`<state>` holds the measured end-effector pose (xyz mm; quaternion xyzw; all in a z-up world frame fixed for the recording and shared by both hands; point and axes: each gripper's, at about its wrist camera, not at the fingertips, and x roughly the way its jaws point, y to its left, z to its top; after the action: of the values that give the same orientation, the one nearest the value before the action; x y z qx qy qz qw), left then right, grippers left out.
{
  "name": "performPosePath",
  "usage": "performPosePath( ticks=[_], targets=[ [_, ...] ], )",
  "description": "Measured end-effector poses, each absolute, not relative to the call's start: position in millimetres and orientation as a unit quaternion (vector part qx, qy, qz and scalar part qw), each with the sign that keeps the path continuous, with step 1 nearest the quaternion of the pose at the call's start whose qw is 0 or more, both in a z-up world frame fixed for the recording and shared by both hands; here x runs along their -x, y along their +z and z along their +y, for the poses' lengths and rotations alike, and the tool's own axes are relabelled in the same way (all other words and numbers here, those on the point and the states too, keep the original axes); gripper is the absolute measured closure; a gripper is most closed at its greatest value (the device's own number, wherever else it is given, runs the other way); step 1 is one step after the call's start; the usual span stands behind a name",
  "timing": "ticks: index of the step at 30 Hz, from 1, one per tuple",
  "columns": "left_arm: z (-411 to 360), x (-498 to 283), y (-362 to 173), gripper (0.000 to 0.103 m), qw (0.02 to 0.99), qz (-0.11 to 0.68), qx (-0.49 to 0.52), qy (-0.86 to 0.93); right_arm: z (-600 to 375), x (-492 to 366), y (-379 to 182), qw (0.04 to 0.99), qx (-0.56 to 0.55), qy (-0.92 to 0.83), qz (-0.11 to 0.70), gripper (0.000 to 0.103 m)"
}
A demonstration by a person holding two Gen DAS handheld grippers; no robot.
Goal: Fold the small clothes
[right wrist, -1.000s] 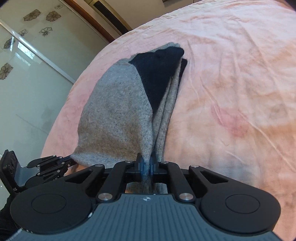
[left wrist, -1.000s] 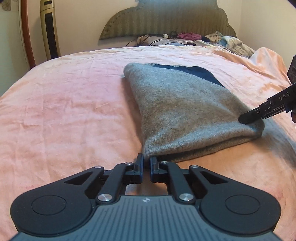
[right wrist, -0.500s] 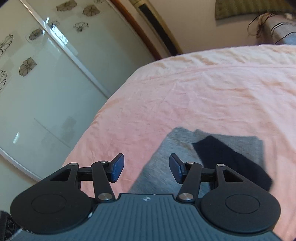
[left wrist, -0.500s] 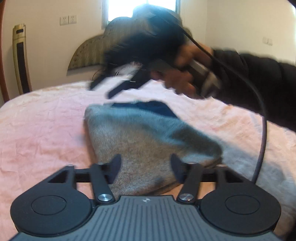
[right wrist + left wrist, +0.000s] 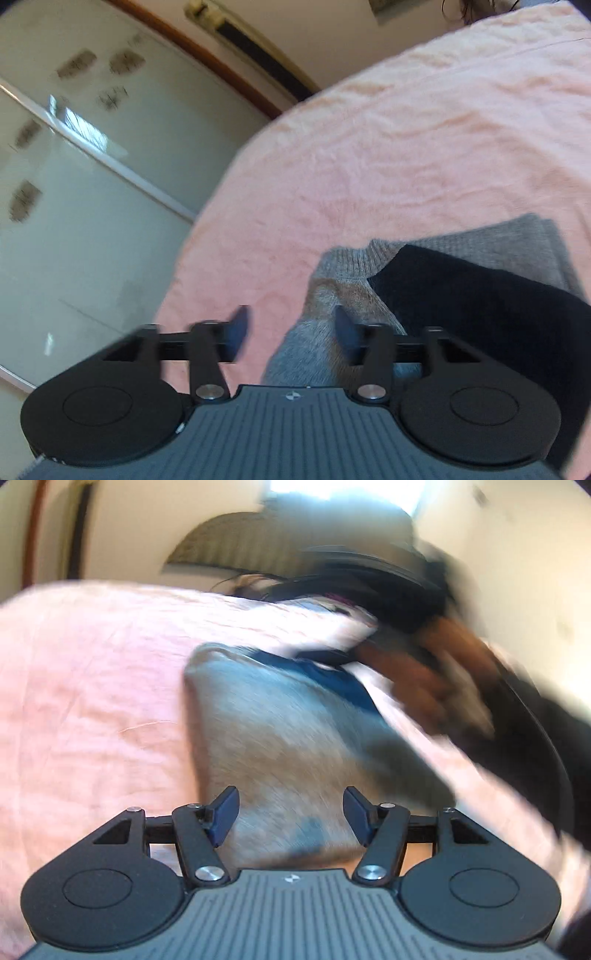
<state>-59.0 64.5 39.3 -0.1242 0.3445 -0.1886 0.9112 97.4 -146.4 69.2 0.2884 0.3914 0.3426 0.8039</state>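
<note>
Folded grey knit garment (image 5: 288, 746): lying flat on the pink bedspread (image 5: 92, 701), several layers deep, dark navy panel (image 5: 480, 295) showing on the upper face. In the right wrist view, ribbed grey edge curling beside the navy patch, stacked grey layers visible at the far side.

Left gripper (image 5: 290, 818): hovering low over the near end of the garment, jaws released and standing moderately apart after just opening, blue pads clear of the cloth, nothing grasped; grey knit merely showing through the gap from below.

Right gripper (image 5: 288, 332): jaws released, just now spreading wide, fingers blurred, nothing pinched; garment edge lying beneath and to the right of the gap, bare bedspread to the left.

Person's hand (image 5: 424, 675): appearing heavily blurred at upper right of the left wrist view, gripping the dark body of the other tool above the far right side of the garment; dark sleeve (image 5: 546, 731) and black cable (image 5: 550, 760) trailing behind.

Surroundings: padded headboard (image 5: 236, 542) standing against a pale wall; glazed sliding panel with flower motifs (image 5: 74, 166) running along the bedside.
</note>
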Motion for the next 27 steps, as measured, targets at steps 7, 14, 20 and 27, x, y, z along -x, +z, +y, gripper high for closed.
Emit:
performPosePath(
  ticks=[7,14,20,27],
  targets=[
    [107,-17,14,0.040,0.848,0.426,0.276,-0.153,-249,-3,59,0.846,-0.278,0.219,0.399,0.005],
    [86,-48,2,0.068,0.803,0.467,0.331,-0.166,-206,-8,22,0.815,-0.247,0.258,0.456,0.062],
    [89,-5,18,0.085,0.808,0.477,0.302,-0.170,-221,8,41,0.814,-0.224,0.288,0.452,0.078],
    [92,4,41,0.073,0.855,0.436,0.230,-0.162,-244,6,49,0.829,-0.255,0.268,0.419,0.029]
  ],
)
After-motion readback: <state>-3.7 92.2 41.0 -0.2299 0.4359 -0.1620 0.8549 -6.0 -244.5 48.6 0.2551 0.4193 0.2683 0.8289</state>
